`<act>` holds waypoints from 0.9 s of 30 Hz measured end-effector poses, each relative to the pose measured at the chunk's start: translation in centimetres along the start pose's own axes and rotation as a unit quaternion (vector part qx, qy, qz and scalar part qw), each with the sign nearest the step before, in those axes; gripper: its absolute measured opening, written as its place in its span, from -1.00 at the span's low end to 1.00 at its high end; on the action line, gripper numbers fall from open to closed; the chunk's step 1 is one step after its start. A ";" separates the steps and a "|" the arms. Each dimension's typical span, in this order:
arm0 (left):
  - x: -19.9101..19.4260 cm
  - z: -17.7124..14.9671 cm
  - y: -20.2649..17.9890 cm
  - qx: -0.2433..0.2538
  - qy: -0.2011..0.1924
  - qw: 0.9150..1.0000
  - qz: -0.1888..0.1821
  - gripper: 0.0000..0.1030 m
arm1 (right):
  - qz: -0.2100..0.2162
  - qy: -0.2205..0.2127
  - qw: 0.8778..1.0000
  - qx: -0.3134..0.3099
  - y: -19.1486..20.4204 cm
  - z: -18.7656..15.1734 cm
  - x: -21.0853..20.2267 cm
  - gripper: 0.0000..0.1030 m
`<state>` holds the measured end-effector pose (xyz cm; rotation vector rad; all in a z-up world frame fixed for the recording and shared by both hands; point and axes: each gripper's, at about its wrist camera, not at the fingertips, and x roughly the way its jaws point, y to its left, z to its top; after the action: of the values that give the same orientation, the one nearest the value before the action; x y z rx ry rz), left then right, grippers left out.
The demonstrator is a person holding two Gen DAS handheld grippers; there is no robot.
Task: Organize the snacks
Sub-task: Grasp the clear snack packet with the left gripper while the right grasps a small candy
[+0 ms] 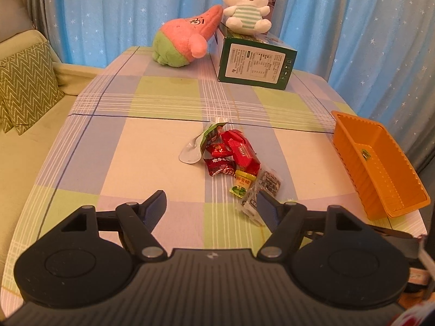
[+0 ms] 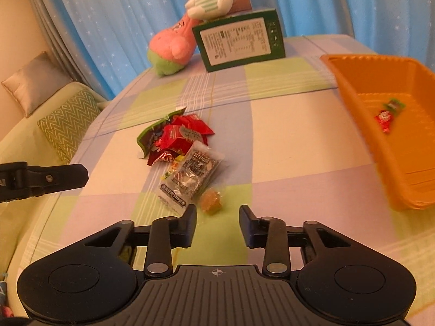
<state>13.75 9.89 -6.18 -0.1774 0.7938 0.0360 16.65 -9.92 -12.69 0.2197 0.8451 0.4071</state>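
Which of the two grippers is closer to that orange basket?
Right. The right gripper is just beside the orange basket; the left gripper sits beyond the snack pile, farther away.

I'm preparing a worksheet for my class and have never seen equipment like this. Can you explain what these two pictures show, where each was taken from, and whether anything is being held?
A person holds a two-fingered claw in each hand; each carries a forward-looking camera. One picture looks along the left claw, the other along the right claw. Both are open and hold nothing. On the checked tablecloth lies a pile of wrapped snacks, with an orange plastic basket holding at least one red-wrapped sweet. Behind stand a green cardboard box, a white plush rabbit and a pink plush star.
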 end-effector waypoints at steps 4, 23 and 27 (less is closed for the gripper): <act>1.1 0.3 0.2 -0.003 0.004 1.000 -0.003 0.36 | 0.000 -0.003 1.000 -0.003 0.2 0.2 1.5 -0.39; 5.8 -0.1 -4.0 0.088 0.021 0.994 -0.057 0.28 | -0.063 -0.029 0.997 -0.045 -3.3 1.2 -1.9 -0.77; 7.7 -0.2 -5.8 0.127 0.017 0.991 -0.051 0.09 | -0.072 -0.026 0.996 -0.035 -4.7 0.8 -3.2 -0.77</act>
<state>19.59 3.92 -10.96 0.0224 0.8143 -0.1638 16.56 -15.57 -11.63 0.1034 0.7878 0.2943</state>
